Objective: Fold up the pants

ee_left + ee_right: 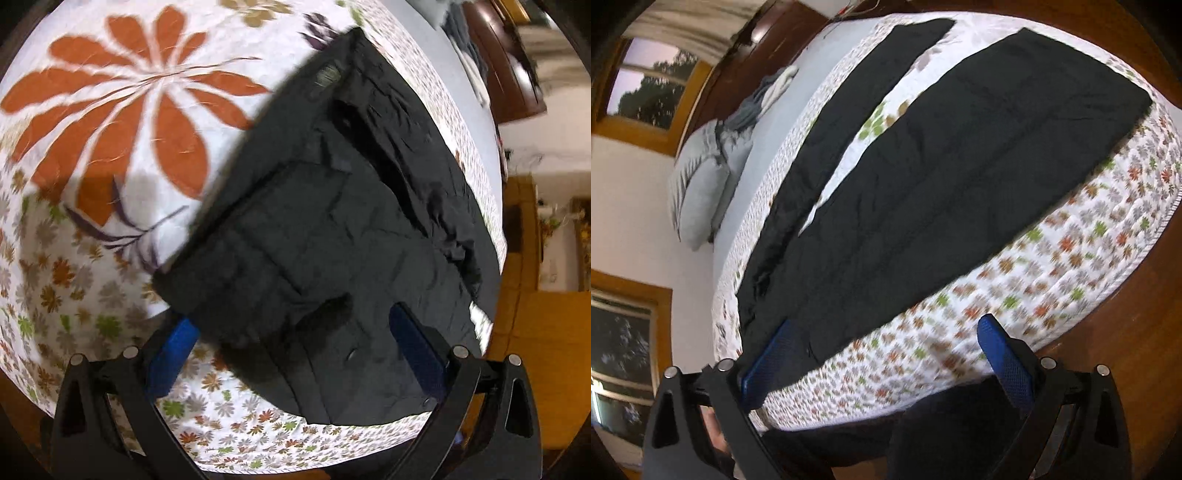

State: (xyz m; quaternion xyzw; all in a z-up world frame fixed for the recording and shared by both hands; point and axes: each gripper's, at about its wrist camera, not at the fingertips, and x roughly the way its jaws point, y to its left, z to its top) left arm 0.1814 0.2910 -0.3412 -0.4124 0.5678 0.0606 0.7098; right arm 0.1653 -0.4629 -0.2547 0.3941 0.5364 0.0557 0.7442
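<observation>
Black pants [923, 177]: spread flat on a bed, over a white floral quilt [1052, 266], legs parted, near the quilt's front edge. Waist label [327, 75] visible in the left wrist view only; writing too blurred to read. Left gripper [291, 354]: released, blue pads spread over the waist end, holding nothing. Right gripper [882, 354]: released, above the bed's front edge. Right wrist view only: grey pillows [701, 173] at the far corner, grey sheet, windows [646, 88].

Matt black cloth pants [332, 221]
</observation>
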